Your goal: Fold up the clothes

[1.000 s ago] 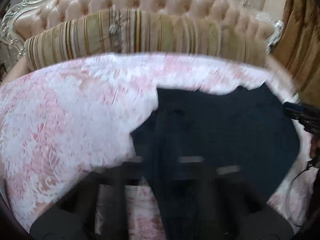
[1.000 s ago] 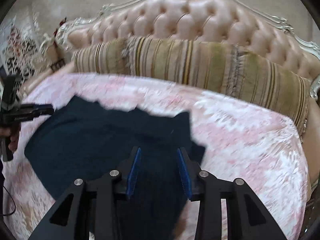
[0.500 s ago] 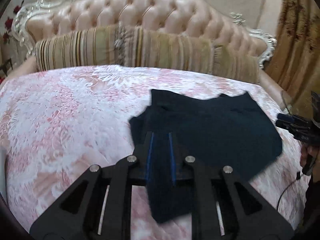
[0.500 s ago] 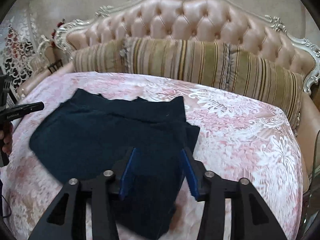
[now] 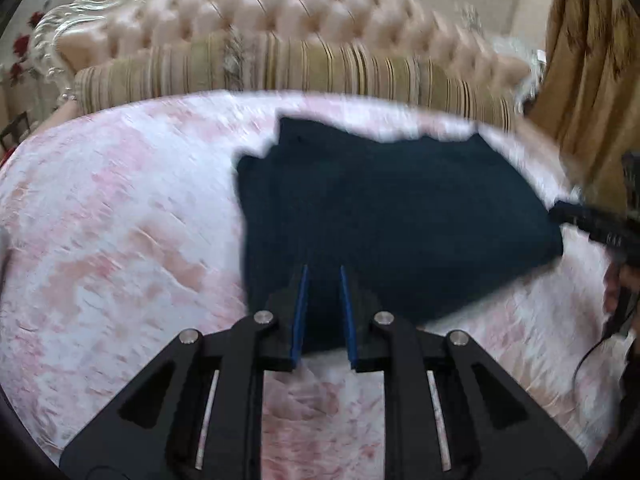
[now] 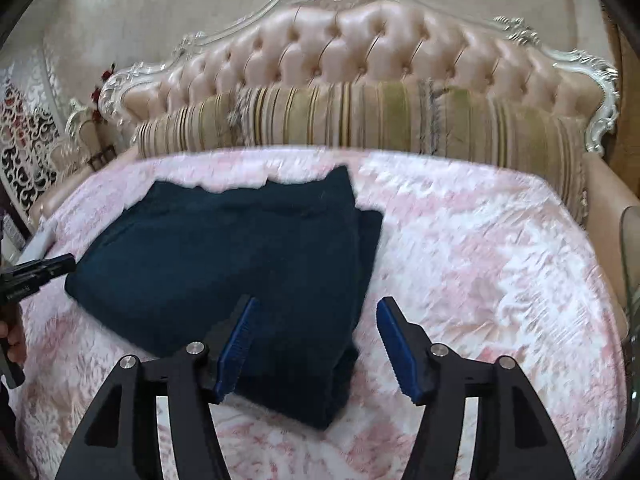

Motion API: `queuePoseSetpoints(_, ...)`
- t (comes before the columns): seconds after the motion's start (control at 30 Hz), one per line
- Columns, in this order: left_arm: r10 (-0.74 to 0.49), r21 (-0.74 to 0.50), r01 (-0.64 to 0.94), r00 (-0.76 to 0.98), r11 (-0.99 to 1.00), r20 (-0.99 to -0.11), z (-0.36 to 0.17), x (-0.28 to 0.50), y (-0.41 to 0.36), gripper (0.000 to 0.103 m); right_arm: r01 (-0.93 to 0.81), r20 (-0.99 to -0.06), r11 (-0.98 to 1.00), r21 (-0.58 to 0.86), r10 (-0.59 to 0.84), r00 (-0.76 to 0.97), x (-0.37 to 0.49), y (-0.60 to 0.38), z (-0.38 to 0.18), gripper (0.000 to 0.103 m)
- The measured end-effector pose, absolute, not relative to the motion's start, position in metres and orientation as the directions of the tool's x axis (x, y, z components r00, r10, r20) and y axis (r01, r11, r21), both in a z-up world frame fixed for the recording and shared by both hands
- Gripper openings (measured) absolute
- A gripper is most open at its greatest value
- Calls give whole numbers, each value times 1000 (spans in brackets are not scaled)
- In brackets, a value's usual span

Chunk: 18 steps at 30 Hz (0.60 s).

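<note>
While both grippers sit low over the bed, the dark navy garment point(image 6: 224, 248) lies folded on the pink-and-white floral bedspread point(image 6: 480, 264), well short of the striped bolster pillow point(image 6: 360, 120) and the tufted pink headboard point(image 6: 360, 48) behind it. Taking the garment as the landmark: the bolster runs along beyond its far edge, and the headboard rises just behind the bolster.

The right gripper point(image 6: 316, 308) hovers over the garment's near corner, jaws spreading apart right now. One blue pad point(image 6: 236, 344) is over the cloth, the other is out over bare bedspread, and neither presses on the fabric, so nothing is pinched.

The left gripper point(image 5: 323, 274) is over the garment's near edge on the opposite side. Its blue pads point(image 5: 300, 312) stand only a narrow gap apart, with dark cloth showing in the gap. The view is blurry, so I honestly can't tell if the cloth is actually pinched or just lying underneath.

In the left view, a gold patterned curtain point(image 5: 584, 60) hangs off past the garment's far right corner. The garment looks doubled over, with a second layer peeking out along one side.
</note>
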<state>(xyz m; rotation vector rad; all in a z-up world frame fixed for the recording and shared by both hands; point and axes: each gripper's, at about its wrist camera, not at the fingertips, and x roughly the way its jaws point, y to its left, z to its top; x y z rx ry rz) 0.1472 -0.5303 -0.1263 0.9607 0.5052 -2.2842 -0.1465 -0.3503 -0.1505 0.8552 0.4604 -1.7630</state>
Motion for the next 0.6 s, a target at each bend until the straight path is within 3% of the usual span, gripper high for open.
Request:
queuePoseSetpoints(0.17,-418,-97,661,-575,-744,-704,-121,149,-520,23,918,-765,-385,92,-618,-182,-148,-344,-166,68)
queuePoseSetpoints(0.2,-410,-133,666,-591,-734,-694,-121,154,-524,23,916,-762,-391,90,-619,-189,-148,-342,-164,72)
queuePoseSetpoints(0.37,-379,-302,675,-666,-673,-643,-117,181,-543,27,904,-746,-411,113,-637,-196,-151,-330,-146,74)
queuePoseSetpoints(0.4,-361,-352,661,-694,-663,-623,-113,186,-548,38,899,-747,-419,130,-637,-189,-155,-328,-142,79)
queuePoseSetpoints(0.43,-345,-398,647,-719,-651,-603,-109,192,-553,58,893,-758,-426,146,-628,-175,-160,-330,-139,81)
queuePoseSetpoints(0.47,-352,-412,650,-723,-639,-594,-107,195,-559,65,893,-766,-422,154,-622,-162,-162,-334,-137,81)
queuePoseSetpoints(0.6,-365,-400,669,-705,-626,-608,-102,186,-582,66,898,-772,-411,159,-619,-147,-165,-354,-138,82)
